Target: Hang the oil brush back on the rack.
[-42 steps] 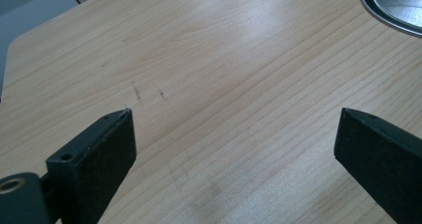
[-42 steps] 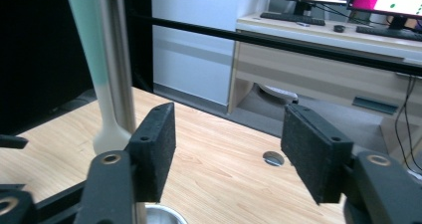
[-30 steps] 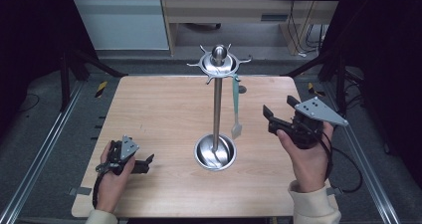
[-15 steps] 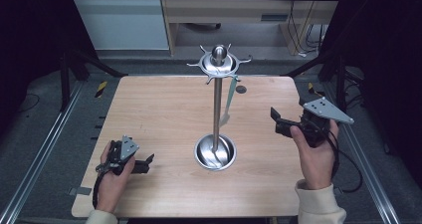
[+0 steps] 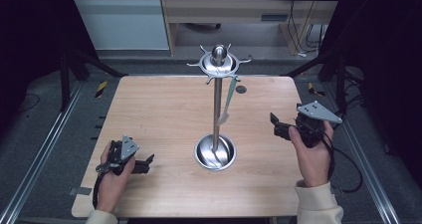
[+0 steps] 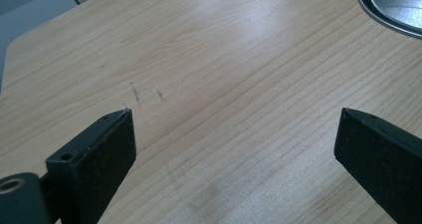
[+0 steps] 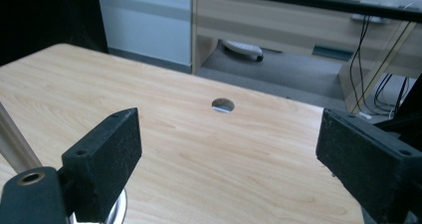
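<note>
Two hand-held grippers, left [image 5: 144, 164] and right [image 5: 276, 126], both spread, empty; one utensil stand [image 5: 216, 104], one spatula [image 5: 227, 102] hanging

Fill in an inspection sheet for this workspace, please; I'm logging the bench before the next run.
Surface: light wooden table, faint scuffs, round hole near the far edge.
Job's things: tall steel utensil stand with hooked top ring and round base; a pale utensil hangs from one hook.
Clutter: nothing seen.
Grippers: left claw open, empty, low over the near-left table; right claw open, empty, right of the stand.
Cables: black cable trails from the right claw.
Surroundings: grey floor, wooden desk with hanging wires beyond the table.
</note>
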`<state>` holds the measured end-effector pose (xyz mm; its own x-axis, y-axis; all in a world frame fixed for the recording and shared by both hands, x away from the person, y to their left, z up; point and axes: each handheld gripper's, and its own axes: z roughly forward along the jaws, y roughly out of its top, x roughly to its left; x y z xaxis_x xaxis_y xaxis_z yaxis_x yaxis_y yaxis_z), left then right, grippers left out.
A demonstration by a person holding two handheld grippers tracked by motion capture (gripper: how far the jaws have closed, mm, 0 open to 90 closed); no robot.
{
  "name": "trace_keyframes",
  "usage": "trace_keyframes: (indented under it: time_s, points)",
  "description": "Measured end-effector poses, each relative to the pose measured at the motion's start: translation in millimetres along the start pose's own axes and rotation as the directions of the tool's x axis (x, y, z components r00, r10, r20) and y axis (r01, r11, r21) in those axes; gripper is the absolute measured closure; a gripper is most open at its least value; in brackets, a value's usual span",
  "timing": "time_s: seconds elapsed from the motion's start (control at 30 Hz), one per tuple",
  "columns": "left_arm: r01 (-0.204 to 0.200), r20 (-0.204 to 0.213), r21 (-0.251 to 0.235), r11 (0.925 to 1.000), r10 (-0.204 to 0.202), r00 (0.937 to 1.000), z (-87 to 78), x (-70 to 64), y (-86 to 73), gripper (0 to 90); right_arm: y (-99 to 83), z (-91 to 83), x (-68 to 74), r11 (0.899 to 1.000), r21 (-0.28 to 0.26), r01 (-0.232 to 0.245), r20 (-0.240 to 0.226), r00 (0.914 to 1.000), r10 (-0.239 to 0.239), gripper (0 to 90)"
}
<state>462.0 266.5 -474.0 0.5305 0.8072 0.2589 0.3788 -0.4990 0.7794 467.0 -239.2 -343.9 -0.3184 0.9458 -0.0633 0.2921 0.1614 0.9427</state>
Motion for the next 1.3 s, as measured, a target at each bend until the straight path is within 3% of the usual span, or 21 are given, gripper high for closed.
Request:
trace_keyframes:
  time_s: [0.43, 0.67, 1.3]
  points:
    - [-0.001, 0.001, -0.001, 1.0000, 0.001, 1.0000, 0.1, -0.1, 0.0, 2.5, -16.9, 17.0, 2.0, 0.997, 0.078, 0.005, -0.023, 0.9997, -0.003, 10.1]
    - [-0.005, 0.002, 0.001, 1.0000, 0.005, 1.0000, 0.4, -0.7, 0.2, 2.5, -25.5, 22.5, -0.4, 0.996, 0.092, 0.007, -0.015, 0.9999, -0.006, 10.9]
    - [-0.006, 0.008, 0.000, 1.0000, 0.006, 1.0000, 0.8, -1.6, 0.4, 2.5, -59.1, 52.8, 10.7, 0.977, 0.212, 0.030, -0.054, 0.9983, -0.019, 10.6]
